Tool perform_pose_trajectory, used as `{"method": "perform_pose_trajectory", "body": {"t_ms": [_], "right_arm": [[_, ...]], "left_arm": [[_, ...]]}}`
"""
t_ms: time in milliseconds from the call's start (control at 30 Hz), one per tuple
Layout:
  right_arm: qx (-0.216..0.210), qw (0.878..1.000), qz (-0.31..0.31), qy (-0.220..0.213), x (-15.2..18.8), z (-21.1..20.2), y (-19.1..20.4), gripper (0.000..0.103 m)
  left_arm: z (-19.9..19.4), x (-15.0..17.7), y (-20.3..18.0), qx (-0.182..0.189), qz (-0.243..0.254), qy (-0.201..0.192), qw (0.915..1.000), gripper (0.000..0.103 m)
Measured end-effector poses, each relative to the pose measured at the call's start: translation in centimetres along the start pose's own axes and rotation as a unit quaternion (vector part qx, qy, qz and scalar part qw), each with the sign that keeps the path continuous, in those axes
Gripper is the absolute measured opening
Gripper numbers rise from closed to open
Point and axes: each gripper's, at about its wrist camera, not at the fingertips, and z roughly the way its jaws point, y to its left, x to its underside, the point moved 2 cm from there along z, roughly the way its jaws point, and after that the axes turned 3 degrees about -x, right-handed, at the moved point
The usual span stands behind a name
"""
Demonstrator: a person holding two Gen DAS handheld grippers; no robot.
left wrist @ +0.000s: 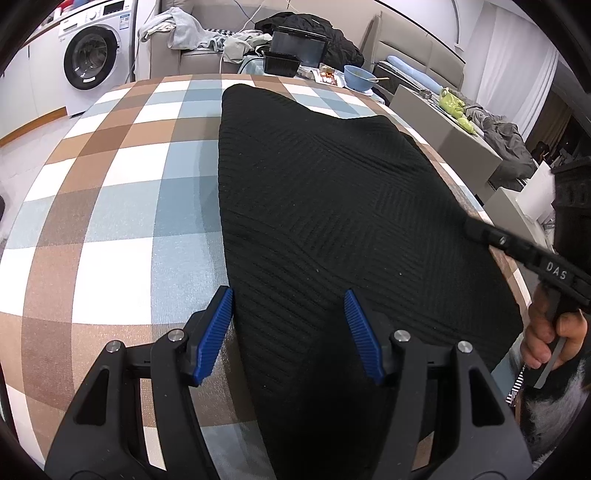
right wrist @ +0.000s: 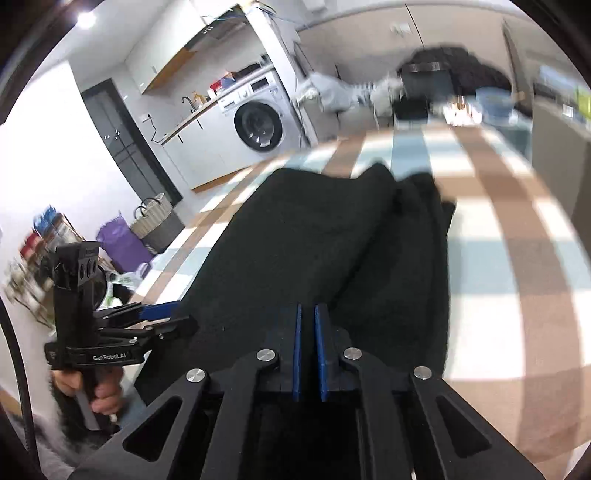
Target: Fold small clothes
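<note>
A black ribbed knit garment (left wrist: 325, 206) lies spread on the checked tablecloth (left wrist: 122, 206). My left gripper (left wrist: 288, 306) is open, its blue pads (left wrist: 216, 332) over the garment's near left edge. The right gripper reaches in from the right in this view, touching the garment's right edge (left wrist: 476, 227). In the right wrist view, my right gripper (right wrist: 307, 317) is shut on a fold of the black garment (right wrist: 325, 240), which is bunched and lifted. The left gripper (right wrist: 159, 312) shows at the left, by the garment's edge.
A blue bowl (left wrist: 358, 77), a black box (left wrist: 282, 62) and food items stand at the table's far edge. A sofa with clothes (left wrist: 192, 33) and a washing machine (left wrist: 92, 55) stand beyond. A grey cabinet (left wrist: 443, 129) is to the right.
</note>
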Motion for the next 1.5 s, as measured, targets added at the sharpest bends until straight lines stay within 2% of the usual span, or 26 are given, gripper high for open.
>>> {"method": "perform_pose_trajectory", "body": {"t_ms": [133,167,233,300,367,600,767,933,1033,1200,1333,1500], "right_arm": [[0.059,0.997,0.004,0.050,0.6,2.0,-1.1,0.008],[0.059,0.997,0.008,0.051,0.7,2.1,-1.3,0.011],[0.056,0.997,0.011,0.045,0.8,1.8,-1.3,0.021],[0.059,0.997,0.004,0.042,0.8,1.2,-1.1,0.045],[0.072,0.997,0.000,0.030,0.9,0.3,-1.2,0.054],[0.076,0.996,0.016,0.031,2.7,-1.8,-2.1,0.058],[0.027,0.997,0.042,0.051,4.0,-2.4,-2.2,0.060],[0.044,0.997,0.020,0.062,4.8,-1.3,-1.2,0.060],[0.054,0.997,0.000,0.063,4.6,-0.8,-0.6,0.060],[0.025,0.997,-0.001,0.073,4.7,-1.3,-1.2,0.061],[0.016,0.995,-0.022,0.094,4.8,-1.3,-1.1,0.066],[0.008,0.994,-0.013,0.105,4.6,-1.3,-1.3,0.069]], "left_arm": [[0.0,0.1,0.1,0.002,0.000,0.001,1.0000,0.059],[0.0,0.1,0.1,0.003,0.000,0.001,1.0000,0.059],[-0.2,0.2,0.2,0.001,-0.002,0.000,1.0000,0.059],[-0.4,0.2,0.3,0.001,-0.003,-0.001,1.0000,0.059],[-0.7,0.2,0.3,-0.004,0.000,-0.006,1.0000,0.059],[-2.7,0.6,-0.6,0.002,0.021,-0.027,0.9994,0.060],[-2.3,2.4,-1.1,0.011,0.017,-0.004,0.9998,0.062],[-2.0,3.1,-1.5,0.011,0.025,-0.002,0.9996,0.065],[-2.0,3.3,-2.2,-0.003,0.052,-0.001,0.9987,0.065],[-2.4,3.6,-2.2,0.012,0.077,0.009,0.9969,0.065],[-2.6,4.1,-2.4,0.030,0.099,0.014,0.9945,0.073],[-2.7,4.5,-2.9,0.022,0.117,0.017,0.9927,0.074]]}}
